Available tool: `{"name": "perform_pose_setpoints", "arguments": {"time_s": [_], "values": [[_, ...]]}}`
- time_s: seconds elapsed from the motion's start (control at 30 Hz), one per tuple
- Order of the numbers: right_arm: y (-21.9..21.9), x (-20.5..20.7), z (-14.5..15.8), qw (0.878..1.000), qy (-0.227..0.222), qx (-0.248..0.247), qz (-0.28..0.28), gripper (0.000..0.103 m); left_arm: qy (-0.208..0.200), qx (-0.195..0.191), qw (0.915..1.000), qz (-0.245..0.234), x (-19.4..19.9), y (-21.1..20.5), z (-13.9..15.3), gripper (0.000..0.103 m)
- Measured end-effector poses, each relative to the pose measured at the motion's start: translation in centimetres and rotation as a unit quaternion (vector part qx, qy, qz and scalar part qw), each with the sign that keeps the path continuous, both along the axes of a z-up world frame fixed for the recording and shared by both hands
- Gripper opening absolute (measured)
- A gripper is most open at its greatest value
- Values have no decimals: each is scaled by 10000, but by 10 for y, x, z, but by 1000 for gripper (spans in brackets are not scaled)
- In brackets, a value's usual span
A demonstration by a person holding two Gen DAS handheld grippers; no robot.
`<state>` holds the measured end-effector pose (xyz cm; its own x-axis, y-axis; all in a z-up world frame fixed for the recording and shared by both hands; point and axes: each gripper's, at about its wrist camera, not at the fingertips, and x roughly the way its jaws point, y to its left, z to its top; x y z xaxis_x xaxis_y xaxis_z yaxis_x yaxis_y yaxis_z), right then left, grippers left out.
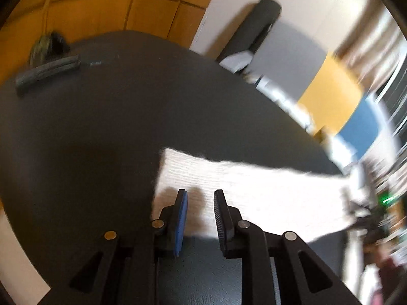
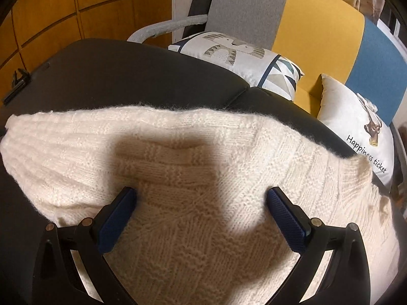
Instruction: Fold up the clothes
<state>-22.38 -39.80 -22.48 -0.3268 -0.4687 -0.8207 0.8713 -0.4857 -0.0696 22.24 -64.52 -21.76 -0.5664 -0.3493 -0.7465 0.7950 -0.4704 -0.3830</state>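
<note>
Item one: I am seeing the cream knit sweater (image 2: 193, 178) lying spread on the dark surface (image 2: 127, 76), reaching toward its right edge, with its ribbed band running along the far side in the right wrist view. Item two: I am holding the right gripper (image 2: 201, 198) over the middle of the sweater with its jaws standing wide apart and gripping nothing; its shadow is falling on the knit between the blue pads (image 2: 117, 218). Item three: I am holding the left gripper (image 1: 201, 203) over the near left corner of the sweater (image 1: 254, 198), jaws a narrow gap apart, with nothing between them that I can make out; that view is blurring toward the right. Item four: a dark flat bar-shaped object (image 1: 48, 72) is lying at the far left corner of the surface (image 1: 114, 114). Item five: two printed cushions (image 2: 239, 58) are sitting on a grey, yellow and blue sofa (image 2: 318, 23) just beyond the far right edge.
</note>
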Motion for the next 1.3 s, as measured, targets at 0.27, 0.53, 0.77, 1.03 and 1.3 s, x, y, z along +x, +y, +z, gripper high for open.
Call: {"name": "perform_pose_setpoints", "arguments": {"time_s": [0.27,0.53,0.77,1.03,1.3], "values": [[-7,32,43,9936,-826,-692,333,103,794,795,9926,-465,43,-58,-1,23],[-57,107,39,9852,-1137,-398,1221,103,866,1770,9769,-828,16,-91,-41,25],[-61,106,12,9881,-1178,-384,915,103,1325,1956,9663,-1023,6,-102,-38,24],[-61,126,4,9910,-515,-193,1219,103,654,1866,9718,-1284,2,-101,-30,24],[-60,128,0,9918,-287,-75,1247,103,661,1956,9652,-1603,-18,-88,-27,11]]}}
